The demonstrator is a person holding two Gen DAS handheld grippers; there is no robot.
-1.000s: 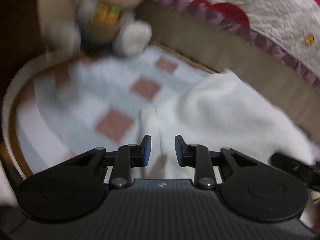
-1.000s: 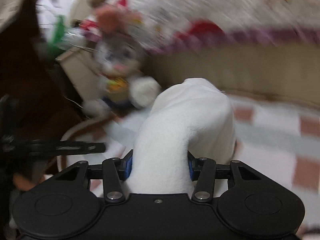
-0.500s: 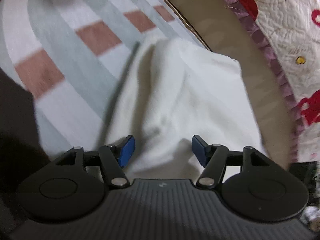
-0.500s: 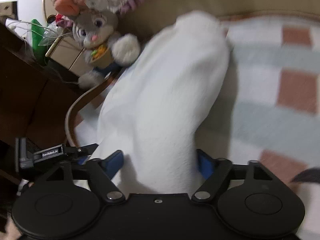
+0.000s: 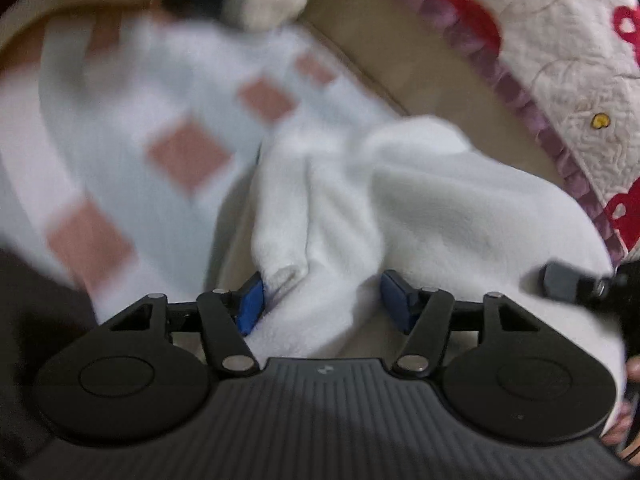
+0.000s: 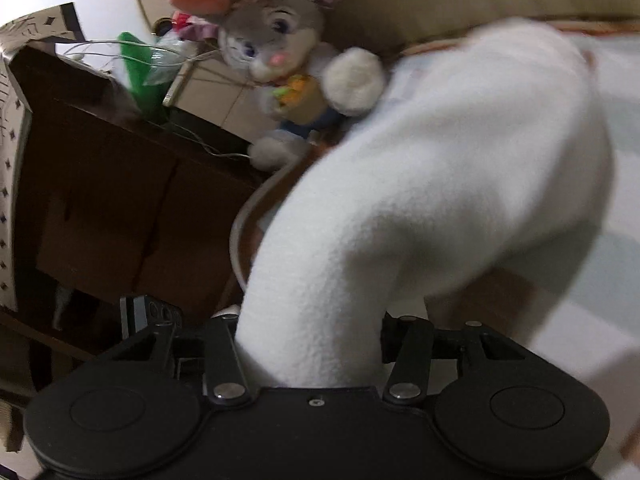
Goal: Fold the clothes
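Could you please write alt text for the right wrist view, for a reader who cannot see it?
A thick fold of white fleece garment fills the black right gripper, hiding its fingertips, and arches over a pastel checked blanket. Behind sits a grey plush rabbit beside dark wooden furniture.

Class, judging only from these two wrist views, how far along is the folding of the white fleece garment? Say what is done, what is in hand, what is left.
Done: little; the white fleece garment lies bunched and creased on the checked blanket, with no neat fold showing. In hand: the right gripper has fleece packed between its fingers and draping away; the left gripper has cloth between its parted blue pads. Left: flattening and the actual folds.
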